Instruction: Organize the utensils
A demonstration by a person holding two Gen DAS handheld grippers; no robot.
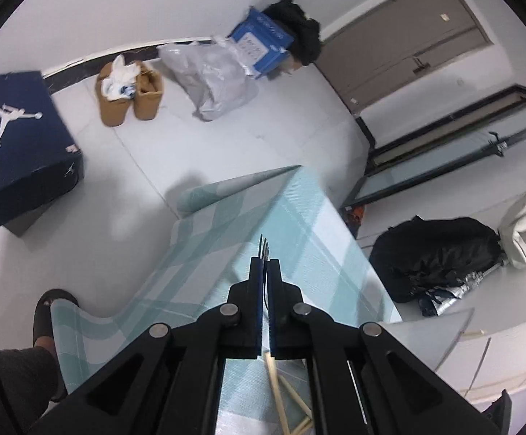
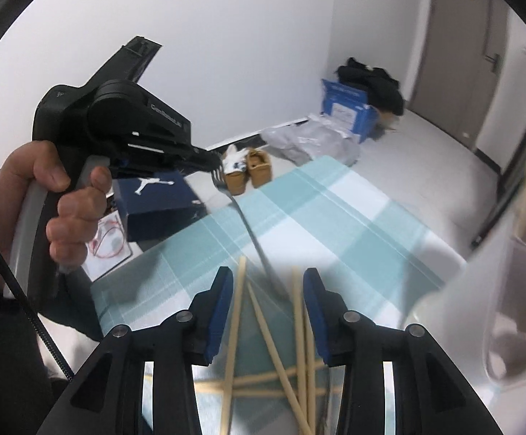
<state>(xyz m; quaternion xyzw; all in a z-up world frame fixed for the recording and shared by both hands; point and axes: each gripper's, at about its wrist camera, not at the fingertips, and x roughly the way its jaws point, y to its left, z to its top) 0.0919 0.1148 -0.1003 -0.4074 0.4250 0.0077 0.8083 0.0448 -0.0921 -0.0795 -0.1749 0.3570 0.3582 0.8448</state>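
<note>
fork (image 2: 243, 214) | clamped by its tines in left gripper (image 2: 208, 161), handle hanging above tabletop (image 2: 353, 210) centre | thin stiff slick metal, light; likely swings, regrip mid-handle | right gripper (image 2: 268, 291) half-spread, empty, over loose chopsticks (image 2: 263, 320)

At your ten o'clock sits a navy shoebox (image 1: 20, 137); tan slippers (image 1: 129, 90) and a blue carton (image 1: 263, 41) near twelve.

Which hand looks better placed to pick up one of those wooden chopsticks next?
Probably the right. The right gripper is open and empty, just above the chopsticks on the checked cloth. The left gripper is shut on a fork.
</note>
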